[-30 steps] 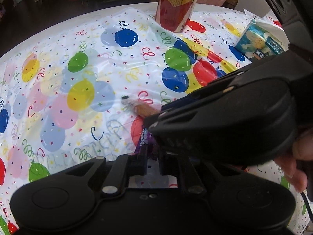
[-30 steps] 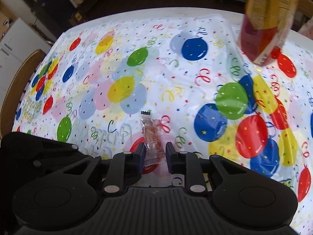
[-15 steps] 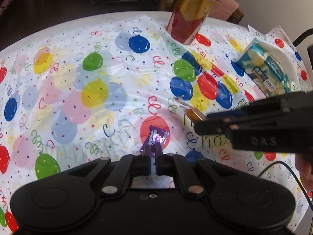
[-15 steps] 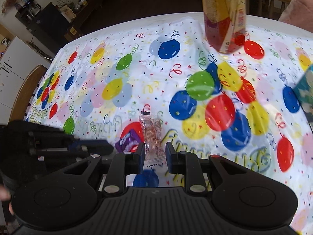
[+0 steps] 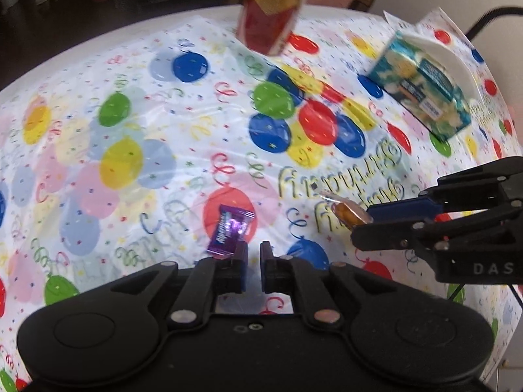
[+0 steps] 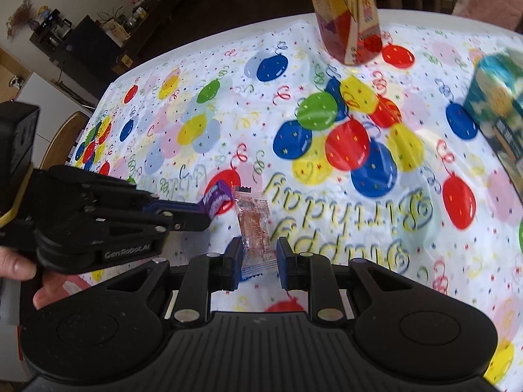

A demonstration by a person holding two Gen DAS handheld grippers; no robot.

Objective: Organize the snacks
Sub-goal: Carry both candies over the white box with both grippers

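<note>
Left gripper (image 5: 253, 254) jaws slightly apart, purple candy (image 5: 231, 231) at left fingertip, long axis pointing away; right gripper (image 6: 260, 254) jaws apart, orange candy (image 6: 254, 228) between them, pointing forward over tablecloth (image 6: 327, 212).

The right gripper (image 6: 260, 259) is open, with an orange candy (image 6: 255, 232) between its fingers. The left gripper (image 6: 199, 217) reaches in from the left, touching a purple candy (image 6: 214, 201) on the desk (image 6: 359, 196).
</note>
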